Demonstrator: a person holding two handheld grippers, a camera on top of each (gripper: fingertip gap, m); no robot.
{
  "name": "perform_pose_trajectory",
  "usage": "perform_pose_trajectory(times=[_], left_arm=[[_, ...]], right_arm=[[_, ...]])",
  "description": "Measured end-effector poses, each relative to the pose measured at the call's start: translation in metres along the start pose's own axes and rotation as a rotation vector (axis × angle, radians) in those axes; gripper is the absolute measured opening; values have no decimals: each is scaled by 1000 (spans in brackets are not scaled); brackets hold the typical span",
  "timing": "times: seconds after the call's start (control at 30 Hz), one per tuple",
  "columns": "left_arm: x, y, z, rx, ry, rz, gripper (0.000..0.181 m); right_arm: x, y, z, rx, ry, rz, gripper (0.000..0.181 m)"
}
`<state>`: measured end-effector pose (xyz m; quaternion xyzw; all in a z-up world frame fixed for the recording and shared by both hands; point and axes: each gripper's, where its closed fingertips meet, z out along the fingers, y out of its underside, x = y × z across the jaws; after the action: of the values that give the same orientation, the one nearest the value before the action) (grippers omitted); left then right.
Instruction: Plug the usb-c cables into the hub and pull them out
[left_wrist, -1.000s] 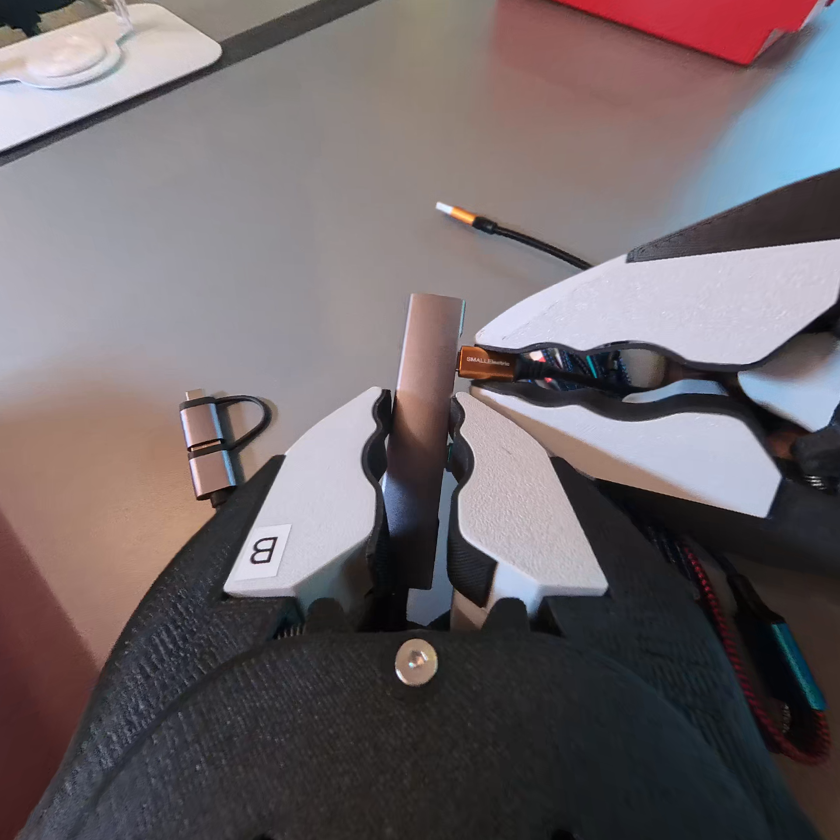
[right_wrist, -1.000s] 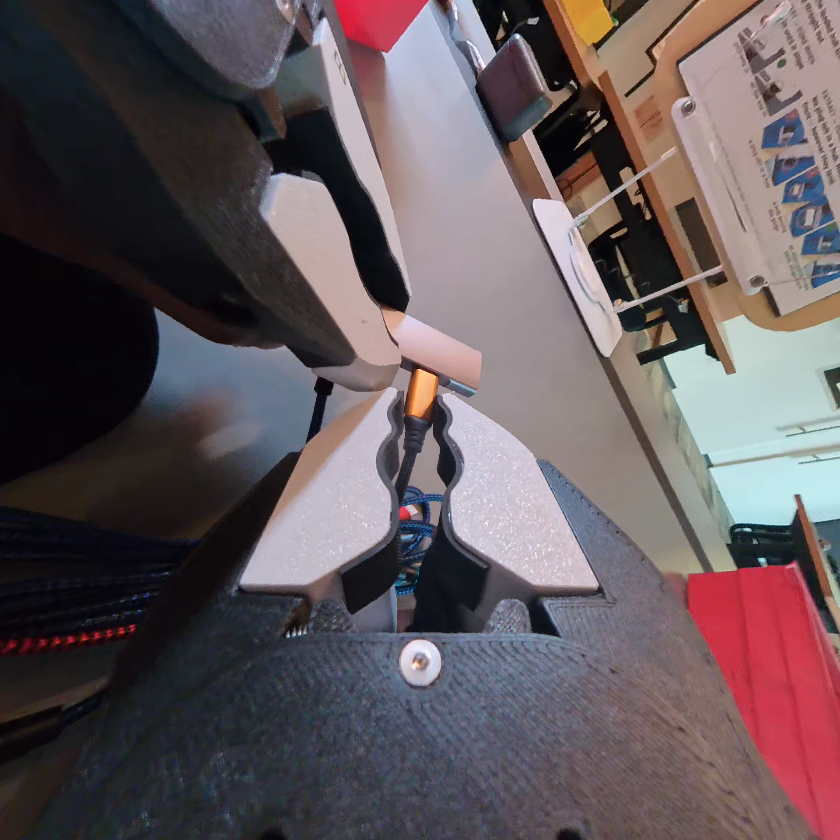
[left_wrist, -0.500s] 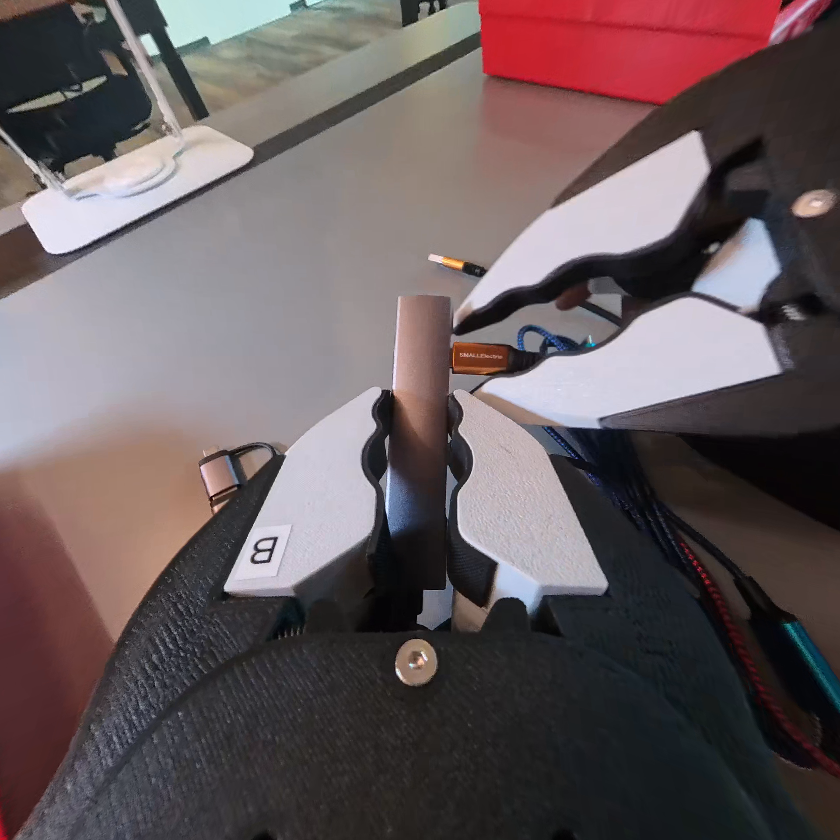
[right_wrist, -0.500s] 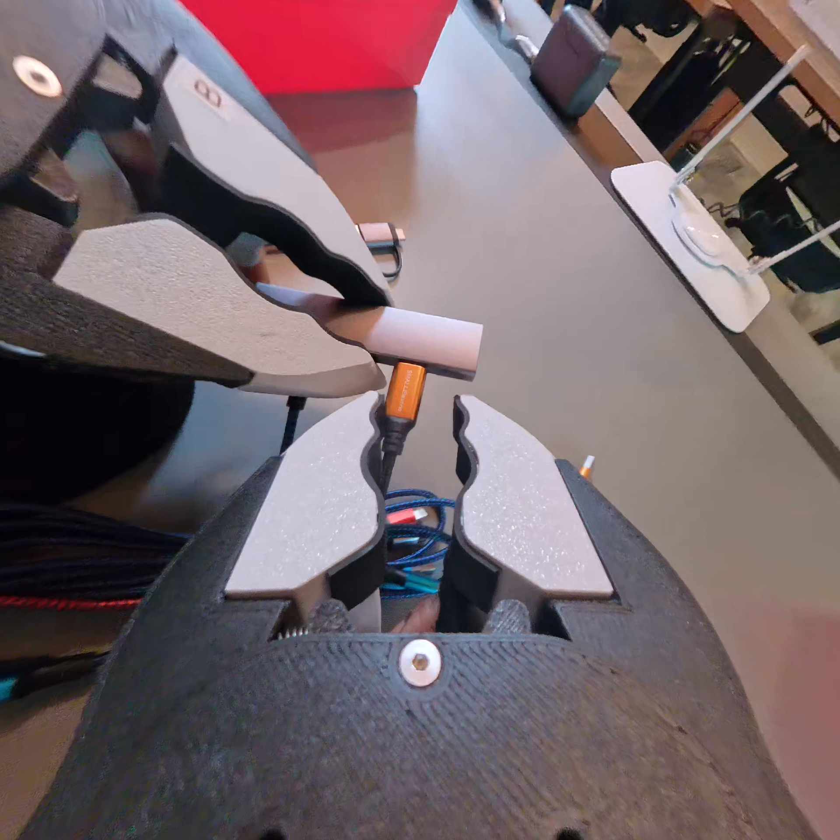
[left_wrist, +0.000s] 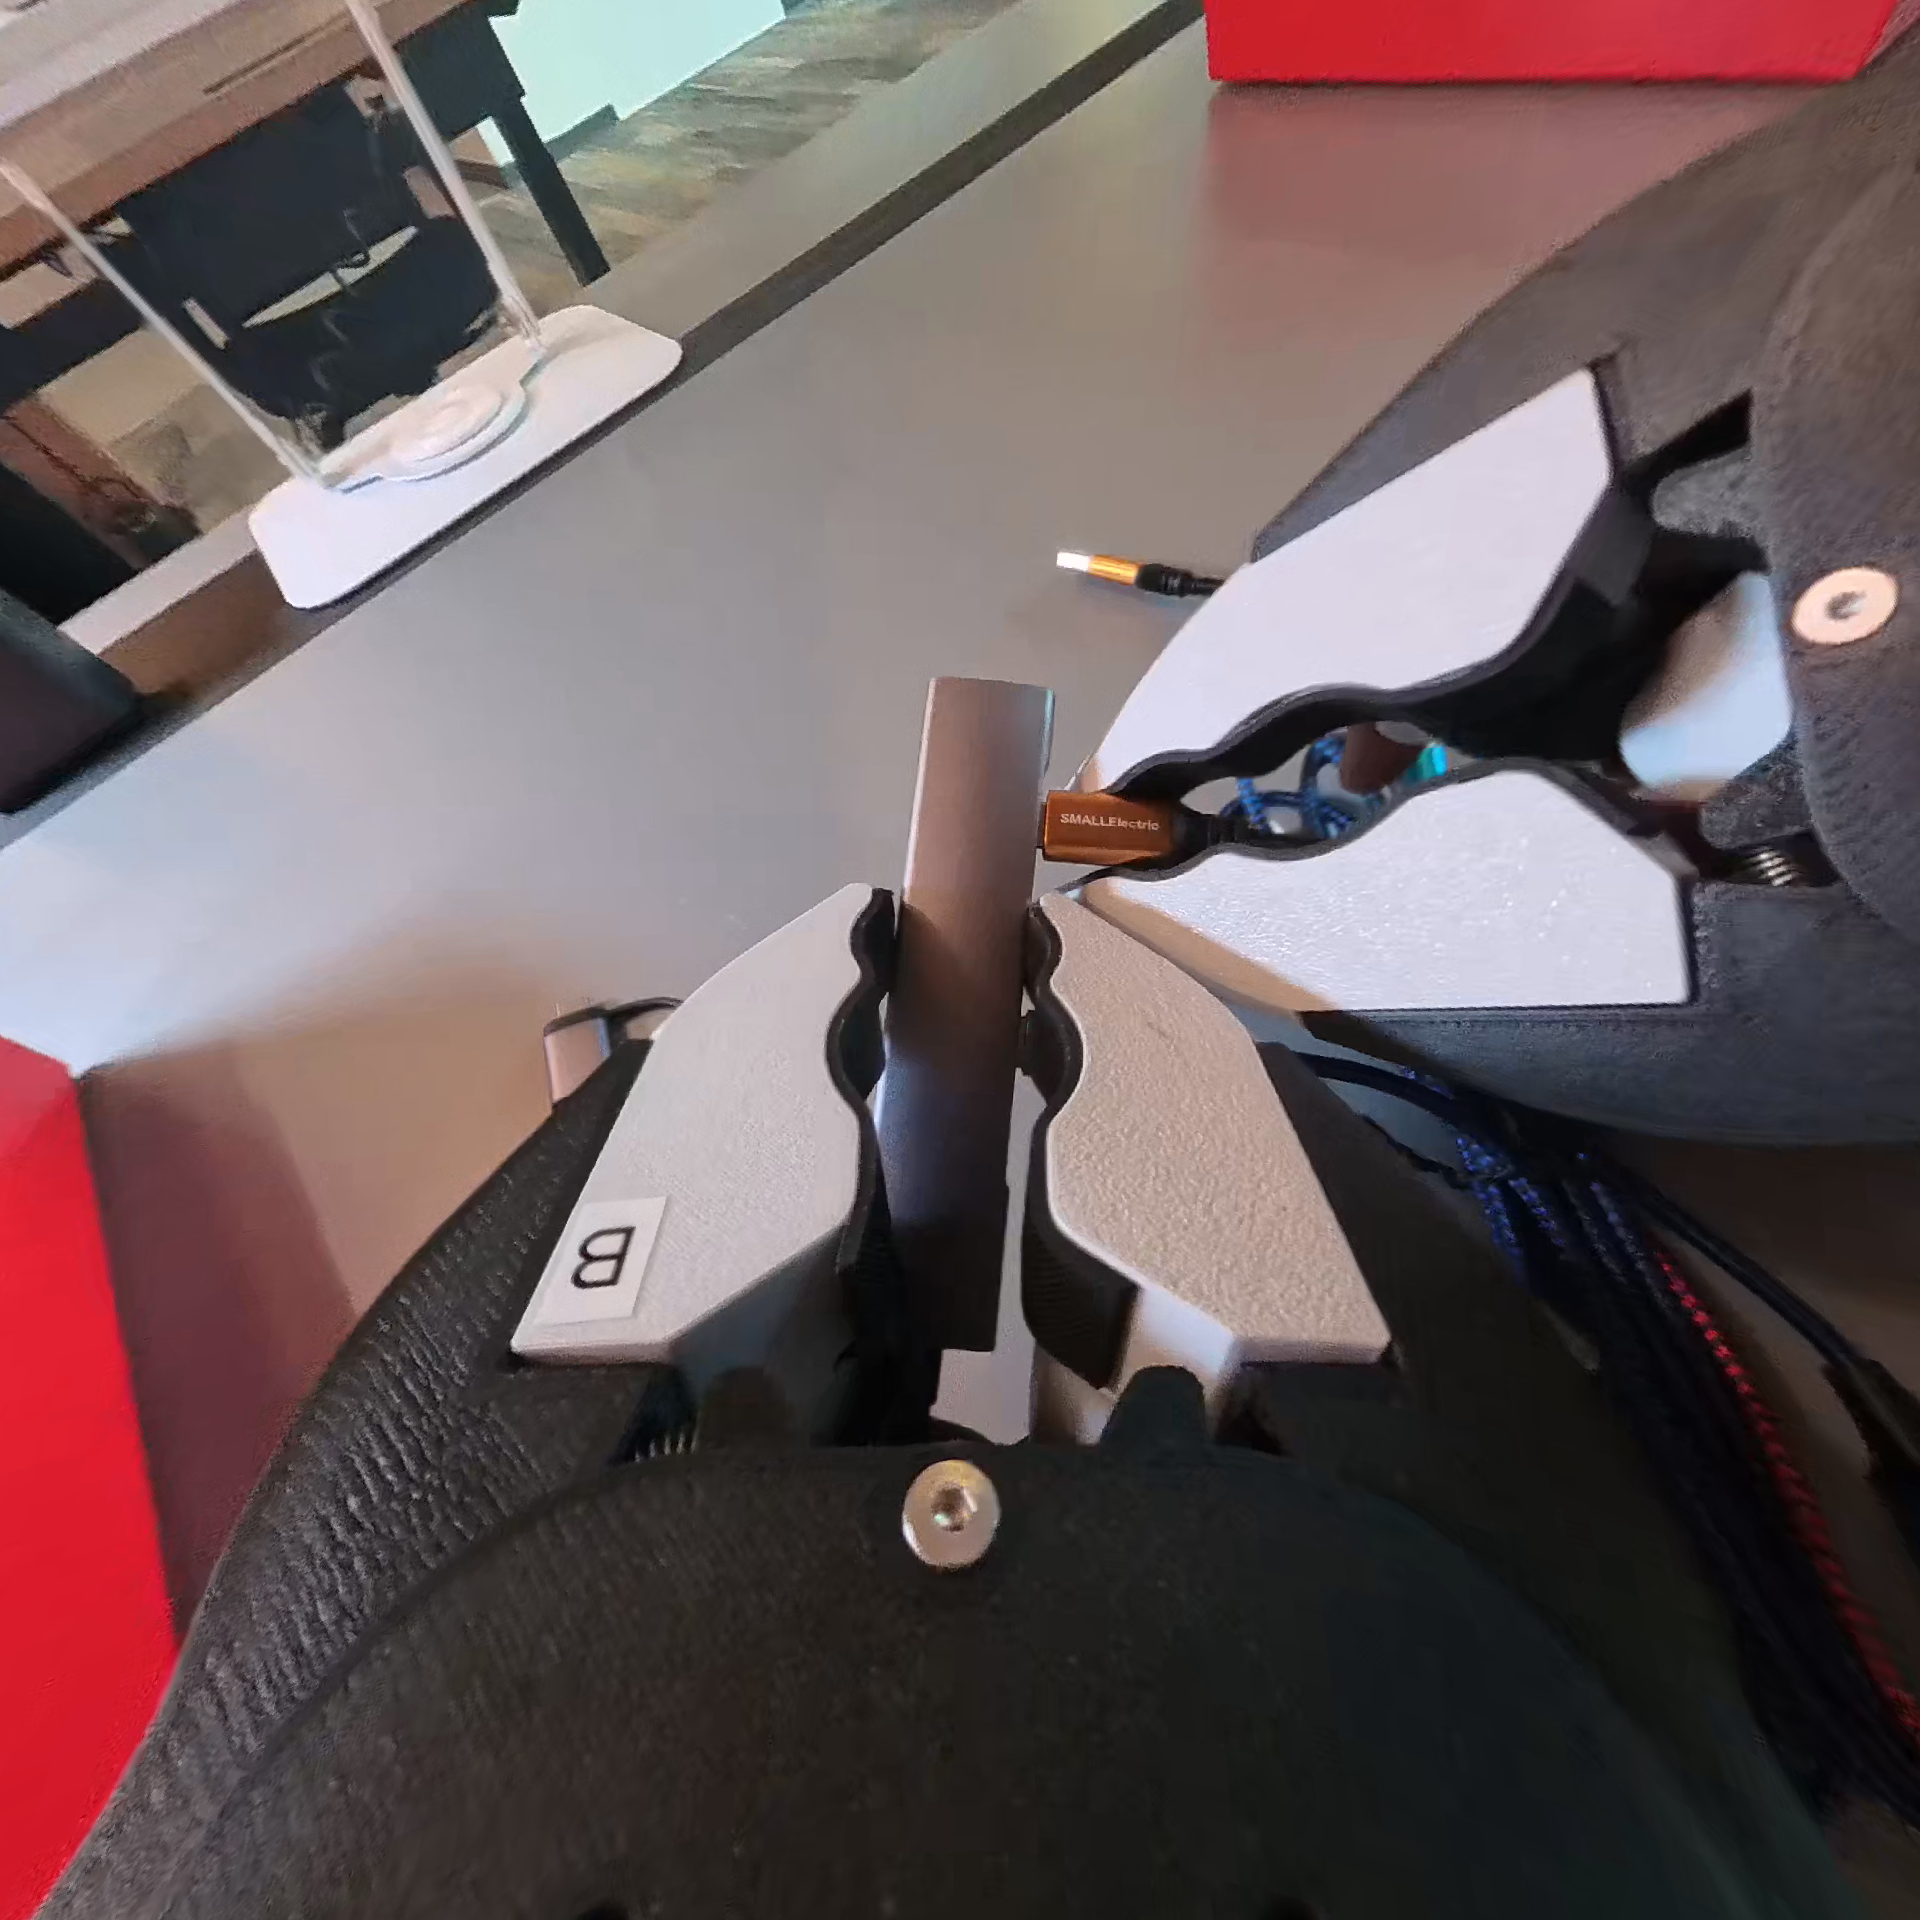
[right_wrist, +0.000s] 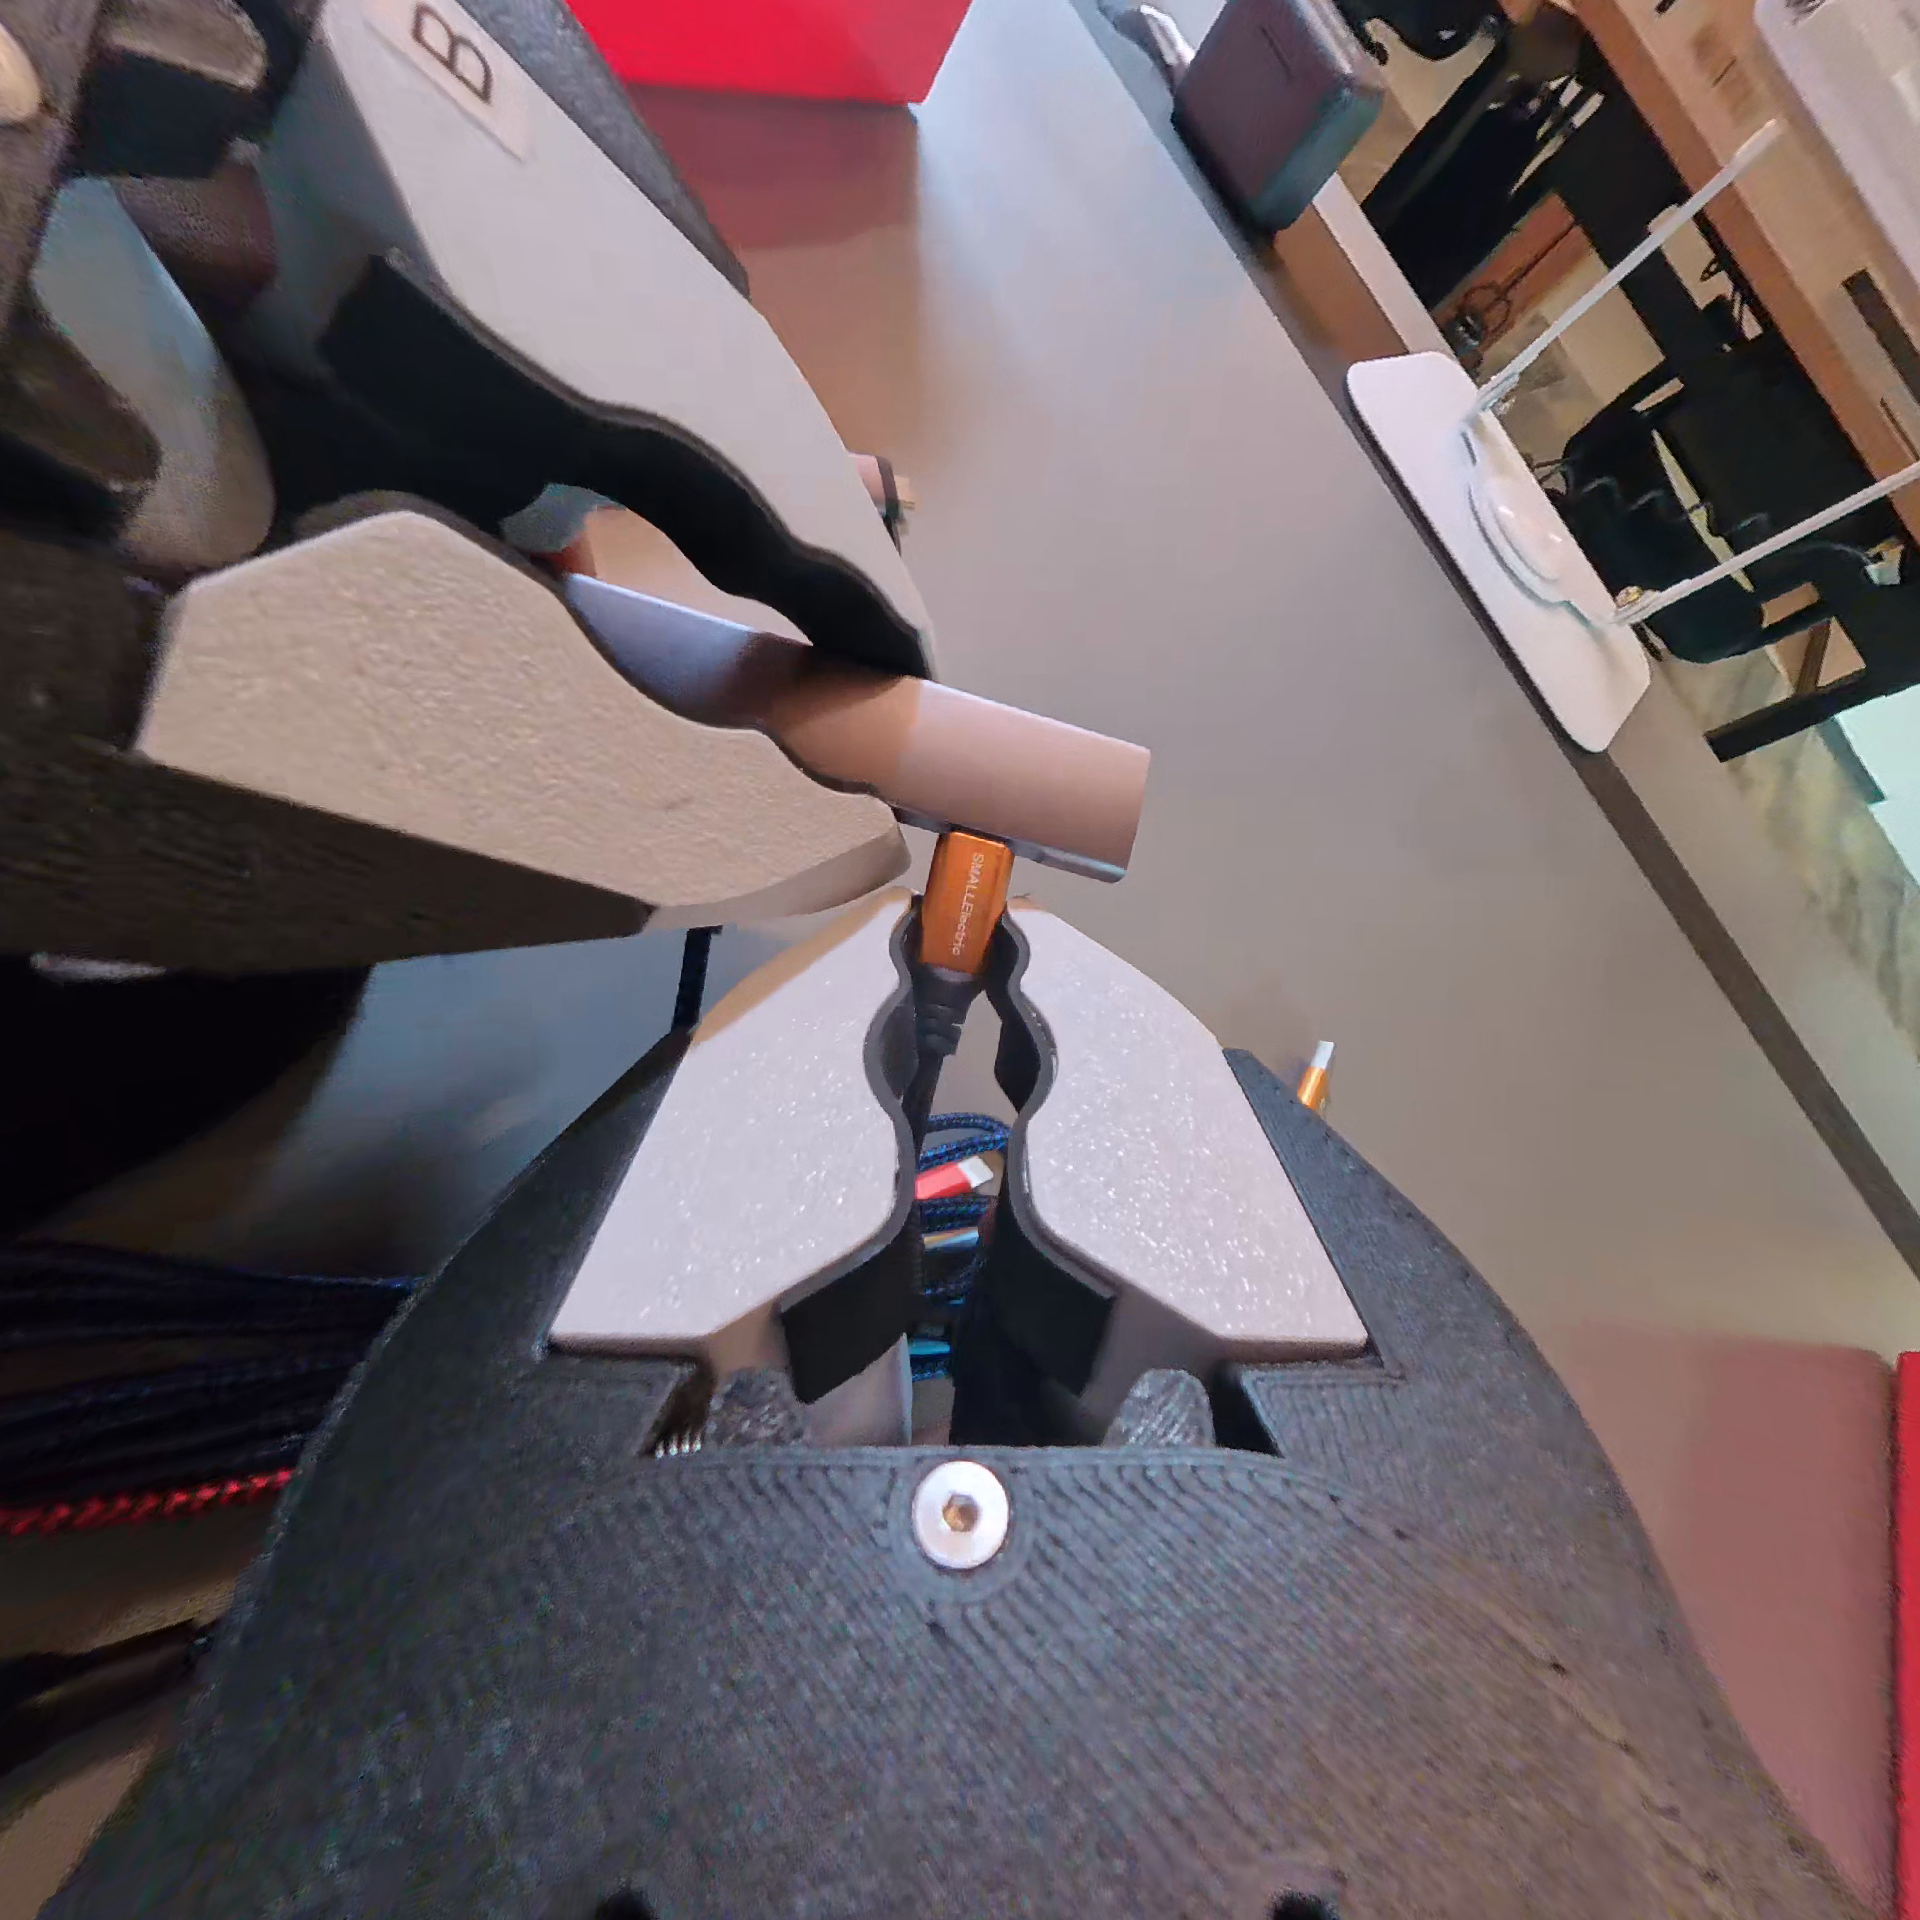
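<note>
The left gripper (left_wrist: 958, 925) is squeezed shut on the hub (left_wrist: 971, 831), a thin grey metal bar that sticks out past its fingers, up off the table (left_wrist: 727, 582). The right gripper (right_wrist: 958, 930) is pinched shut on the orange plug (right_wrist: 961, 906) of a black cable, and the plug's tip sits in the side of the hub.

The hub looks hard, light and smooth, so it could slip; holding it by its flat sides seems best. The plug is small and stiff, so grab its orange shell, not the soft cable, and pull straight.

Another orange plug (left_wrist: 1107, 569) lies loose on the table. More cables (right_wrist: 156, 1382) are heaped near the table's near edge.
</note>
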<state>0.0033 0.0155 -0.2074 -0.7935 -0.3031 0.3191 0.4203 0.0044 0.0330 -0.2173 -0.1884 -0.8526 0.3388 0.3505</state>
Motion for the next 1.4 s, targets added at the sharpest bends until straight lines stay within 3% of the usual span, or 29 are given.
perform_pose_trajectory(times=[0.23, 0.27, 0.3, 0.33, 0.4, 0.43, 0.57, 0.63, 0.67, 0.73, 0.87, 1.03, 1.13, 1.27, 1.4], left_arm=[[4, -2, -2, 27, 50, -16, 25], [-21, -1, -5, 36, -88, -80, 24], [-44, 0, -9, 65, -125, -210, 24], [-42, -1, -10, 70, -47, -295, 24], [-14, -7, -1, 35, -86, -28, 24], [-10, -5, 2, 10, -104, 22, 24], [-20, -10, -6, 82, -60, -109, 24], [-13, -11, -5, 78, -46, -48, 24], [-11, -11, -5, 75, -57, -16, 24], [-10, -14, -8, 98, -76, 11, 24], [-15, -20, -16, 170, -62, -56, 24], [-6, -19, -13, 149, -52, 30, 24], [-5, -20, -14, 160, -50, 40, 24], [-4, -22, -15, 177, -41, 33, 24], [-3, -24, -17, 192, -34, 39, 24]], right_arm=[[-2, 7, -12, -5, 59, -76, 5], [-13, 15, -17, -19, -2, -100, 0], [-22, 15, -24, 6, -19, -147, 0], [-25, 11, -29, 21, -21, -177, 0], [-26, -2, -31, 68, -100, -79, 0], [-21, -3, -31, 68, -122, -26, 0], [6, 15, -37, 32, -79, -28, 0], [26, 14, -41, 75, -58, 13, 33], [30, 11, -44, 109, -96, 59, 48], [30, 1, -48, 196, -197, 172, 59], [24, -14, -52, 318, -412, 429, 59], [43, -32, -92, 486, -642, 624, 47], [51, -35, -93, 502, -700, 772, 46], [25, -32, -67, 423, -795, 882, 48], [9, -41, -51, 367, -882, 939, 33]])
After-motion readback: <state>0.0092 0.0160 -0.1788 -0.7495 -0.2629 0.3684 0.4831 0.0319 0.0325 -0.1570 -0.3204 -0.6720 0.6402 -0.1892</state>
